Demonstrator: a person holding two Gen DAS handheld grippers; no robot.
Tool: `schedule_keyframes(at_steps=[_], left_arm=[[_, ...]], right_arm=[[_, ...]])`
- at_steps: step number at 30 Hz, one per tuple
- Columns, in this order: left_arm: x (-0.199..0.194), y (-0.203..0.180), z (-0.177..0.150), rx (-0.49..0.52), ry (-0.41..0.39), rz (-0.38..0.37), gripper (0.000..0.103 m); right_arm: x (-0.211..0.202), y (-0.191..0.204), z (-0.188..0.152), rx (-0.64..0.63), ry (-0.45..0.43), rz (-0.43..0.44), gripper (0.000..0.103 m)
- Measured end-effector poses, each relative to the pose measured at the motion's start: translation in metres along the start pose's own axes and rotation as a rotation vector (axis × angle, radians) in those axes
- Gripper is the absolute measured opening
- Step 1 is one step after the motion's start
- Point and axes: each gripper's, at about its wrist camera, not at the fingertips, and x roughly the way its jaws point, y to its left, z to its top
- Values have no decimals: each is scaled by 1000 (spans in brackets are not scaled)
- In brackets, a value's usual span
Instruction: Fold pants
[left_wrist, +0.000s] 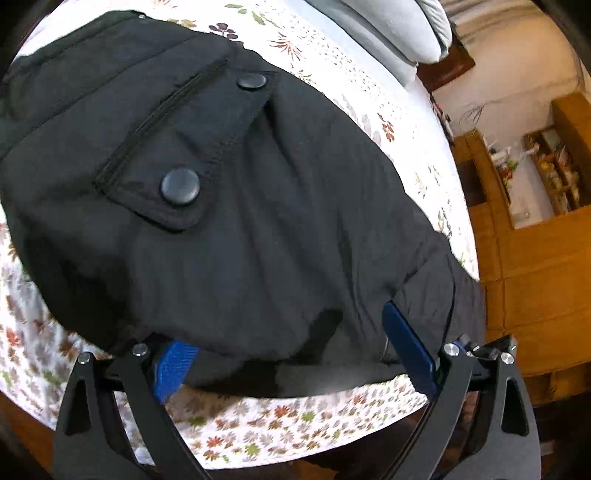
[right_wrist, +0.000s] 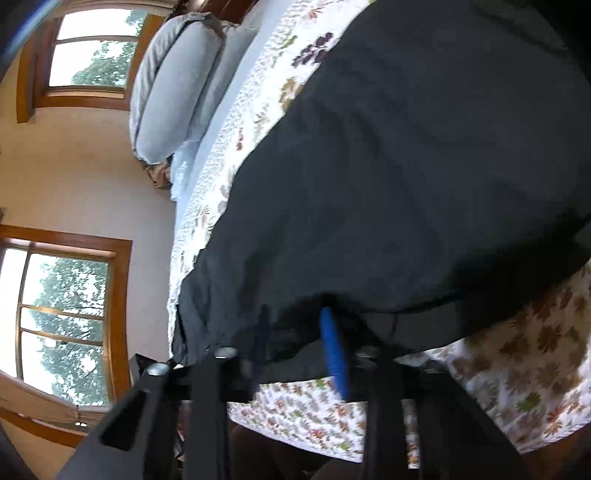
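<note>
Black pants (left_wrist: 258, 206) with a flapped pocket and two round snaps lie on a floral bedspread (left_wrist: 280, 417). My left gripper (left_wrist: 291, 354) is open at the near hem; its blue fingers (left_wrist: 406, 347) stand wide apart with the cloth edge between them, the left finger partly under the fabric. In the right wrist view the pants (right_wrist: 406, 192) fill the frame. My right gripper (right_wrist: 295, 343) is at the near edge, one blue finger (right_wrist: 334, 354) showing, the other hidden under dark cloth. Its jaws stand close, with fabric between them.
The bed's near edge (right_wrist: 314, 424) runs just below both grippers. Grey pillows (right_wrist: 173, 92) lie at the head of the bed. Two windows (right_wrist: 62, 325) are on the wall beyond. Wooden cabinets (left_wrist: 535, 236) stand to the right of the bed.
</note>
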Motion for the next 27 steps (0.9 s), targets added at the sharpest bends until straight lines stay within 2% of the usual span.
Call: schedule_keyframes(at_steps=[1,3,5,7,10,13,14,16,17,18,19,21,24,27], left_arm=[[0,4,0,-25,-10,-20,93],[-2,8,-3,-33,-12,-20,86],[-6,8,-9,11,-7,23,65],[-13,17,-16,0,-1,11,55],[-21,27,-26,-7,-2,6,50],[-26,27,-32,18,-2,15,51],[-27,25,-32,26,-4,14,58],[-28,23,-32,23,-9,-10,70],[-28,21,-30,13,-18,-19,72],[-27,19,-28,10,-21,-25,72],[-24,15,-25,10,-21,-44,72],[-16,9,-19,3,-19,-56,82],[-2,8,-13,-24,-6,-42,83],[2,6,-7,-57,-27,-68,85]], right_arm=[[1,-2,-1,4,6,-3,8],[-2,-4,-5,-9,11,-7,4],[-8,-3,-10,-37,16,-16,2],[-15,0,-15,-63,18,-14,0],[-25,3,-20,-95,15,-38,0],[-33,-2,-22,-87,19,-42,0],[-32,-1,-22,-91,30,-12,1],[-28,6,-25,-80,42,46,15],[-23,12,-28,-84,59,83,23],[-17,20,-30,-90,79,102,49],[-11,27,-32,-104,83,104,57],[1,40,-33,-137,88,86,57],[18,36,-28,-81,94,67,55],[33,27,-24,-6,104,71,54]])
